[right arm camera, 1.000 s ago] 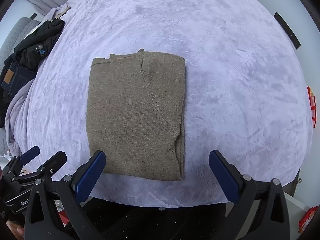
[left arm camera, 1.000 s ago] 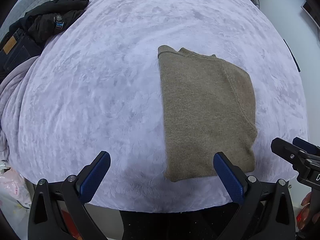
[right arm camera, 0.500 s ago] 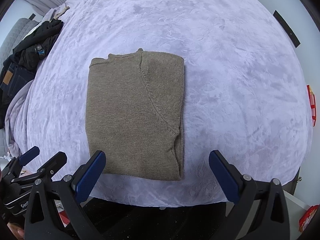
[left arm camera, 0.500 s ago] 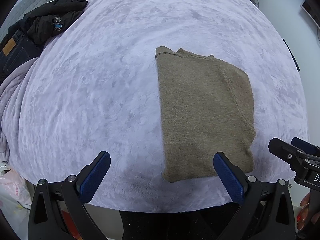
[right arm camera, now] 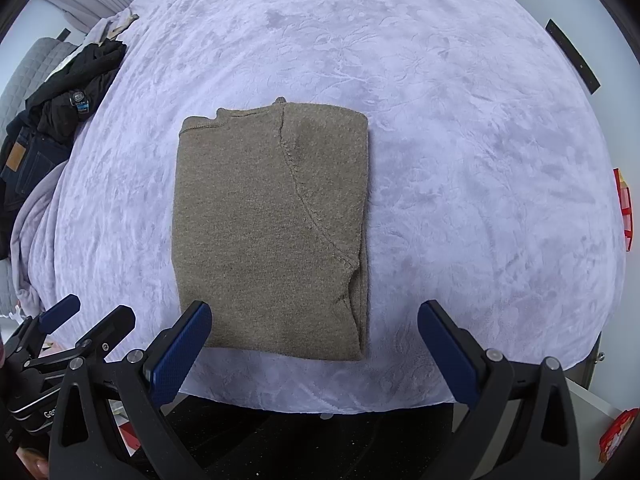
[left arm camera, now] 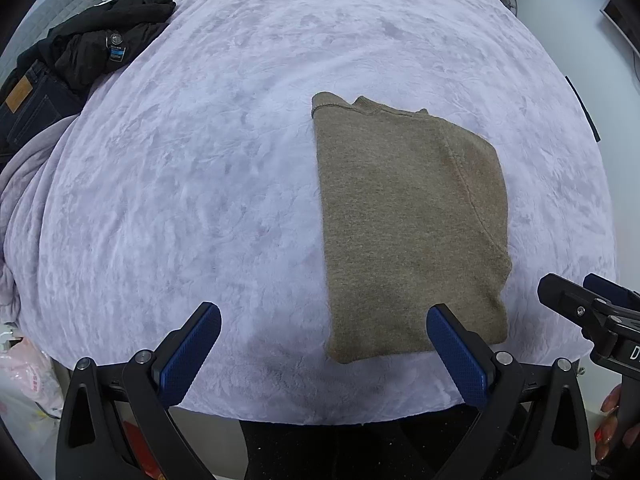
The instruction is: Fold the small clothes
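Leftward, a heap of dark clothes (left arm camera: 100,46) and jeans (left arm camera: 28,108) sat at the far-left edge of the lavender blanket (left arm camera: 200,160), well apart from the work area, and a wide bare stretch of blanket lay between that heap and the folded brown sweater (left arm camera: 408,224). In the left wrist view, the left gripper (left arm camera: 324,344) hung over the near edge of the blanket with its jaws spread wide and nothing between them; its right pad overlapped the sweater's near-right corner in the picture, though contact could not be judged. The sweater lay flat on the blanket, right of centre in that view, folded into a tall rectangle whose long axis ran from the near edge away toward the far side, with the collar at the far end and the hem nearest the grippers. In the right wrist view the sweater (right arm camera: 272,232) lay slightly left of centre, and the right gripper (right arm camera: 314,340) was likewise wide open and empty, its left pad over the near-left corner. To the right of the garment more bare blanket ran out to the rounded edge.
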`<state>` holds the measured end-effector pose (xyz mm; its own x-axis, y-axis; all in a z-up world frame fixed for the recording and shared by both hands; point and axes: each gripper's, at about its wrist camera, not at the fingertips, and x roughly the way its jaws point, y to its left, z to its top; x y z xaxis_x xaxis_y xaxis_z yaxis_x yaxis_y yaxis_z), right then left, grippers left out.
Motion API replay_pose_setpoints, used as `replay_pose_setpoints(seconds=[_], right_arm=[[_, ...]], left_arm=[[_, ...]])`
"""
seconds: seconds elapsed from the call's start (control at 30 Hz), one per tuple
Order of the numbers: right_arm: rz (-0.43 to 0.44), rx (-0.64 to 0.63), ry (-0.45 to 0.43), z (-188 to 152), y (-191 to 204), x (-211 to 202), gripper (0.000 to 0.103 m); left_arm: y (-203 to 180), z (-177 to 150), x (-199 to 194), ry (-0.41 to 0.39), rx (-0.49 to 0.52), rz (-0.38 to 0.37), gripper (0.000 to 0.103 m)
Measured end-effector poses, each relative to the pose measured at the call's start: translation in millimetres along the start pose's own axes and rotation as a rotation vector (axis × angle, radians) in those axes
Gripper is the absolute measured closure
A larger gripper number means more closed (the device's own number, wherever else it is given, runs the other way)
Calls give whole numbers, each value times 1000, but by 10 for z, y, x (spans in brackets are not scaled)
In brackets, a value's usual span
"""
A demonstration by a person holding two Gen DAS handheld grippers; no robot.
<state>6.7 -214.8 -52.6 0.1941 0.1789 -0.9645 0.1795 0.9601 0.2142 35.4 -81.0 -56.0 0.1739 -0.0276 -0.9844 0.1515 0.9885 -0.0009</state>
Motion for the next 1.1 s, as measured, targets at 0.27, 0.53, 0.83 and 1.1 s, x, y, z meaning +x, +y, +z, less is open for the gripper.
replay_pose_setpoints(seconds=[0.27,0.53,0.83,1.1], right_arm=[[2,4,-1,-24,17,3,1],[3,5,-4,-34,29,-5,1],[2,6,-5,-41,37,-8,1],[-3,4,-4,-101,96,-19,1]], left_arm=[[10,-2,-15,-4,3,1,0],[26,-15,-27,-7,-4,10,0],[40,-30,-25,-7,-4,18,0],[33,-50,-33,-16,-8,12,0]])
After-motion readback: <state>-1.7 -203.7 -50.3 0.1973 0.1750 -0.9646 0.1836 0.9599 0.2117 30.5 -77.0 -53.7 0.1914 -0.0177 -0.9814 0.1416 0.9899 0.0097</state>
